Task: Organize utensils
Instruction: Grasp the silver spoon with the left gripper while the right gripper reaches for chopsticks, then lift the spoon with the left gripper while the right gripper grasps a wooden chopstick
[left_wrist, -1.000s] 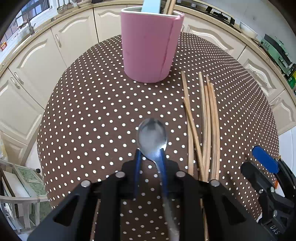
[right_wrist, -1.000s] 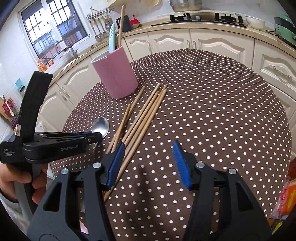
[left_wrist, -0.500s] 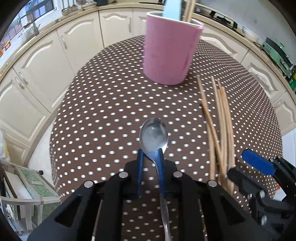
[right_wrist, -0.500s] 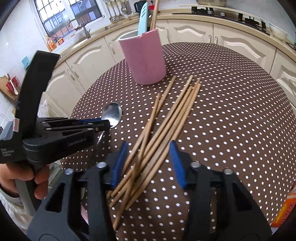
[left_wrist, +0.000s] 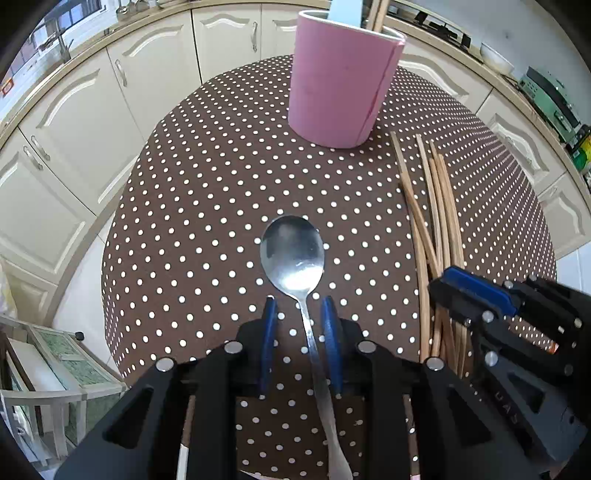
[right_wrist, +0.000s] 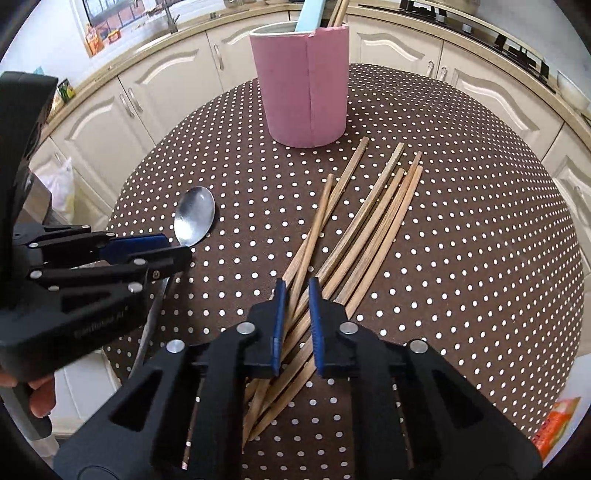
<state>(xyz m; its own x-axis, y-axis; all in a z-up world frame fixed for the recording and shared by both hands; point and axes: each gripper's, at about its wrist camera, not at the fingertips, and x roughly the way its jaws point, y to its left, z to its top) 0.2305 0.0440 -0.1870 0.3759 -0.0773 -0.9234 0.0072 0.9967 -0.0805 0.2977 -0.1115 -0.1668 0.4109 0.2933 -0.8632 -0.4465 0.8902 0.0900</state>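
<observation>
Here the metal spoon (left_wrist: 293, 258) lies bowl-up on the desk (left_wrist: 207, 206), near its left edge, its thin handle running back between the blue pads of the left hand-held gripper (left_wrist: 300, 308). The jaws there stand a little apart, with a gap on each side of the handle, so nothing is gripped. To the right of the spoon a loose bundle of wooden chopsticks (right_wrist: 365, 229) lies fanned out, slim square-ended sticks crossing one another. The right hand-held gripper (right_wrist: 296, 295) sits over their near ends with its jaws drawn narrow around a few sticks; whether the pads actually press them I cannot tell. Toward the far edge stands a pink cylindrical holder (right_wrist: 304, 85) with a visible seam, a pale blue handle (right_wrist: 310, 14) and more chopsticks sticking out of it. The round desk wears a brown cloth with white dots. Writing on the left gripper's body is too blurred to read.
</observation>
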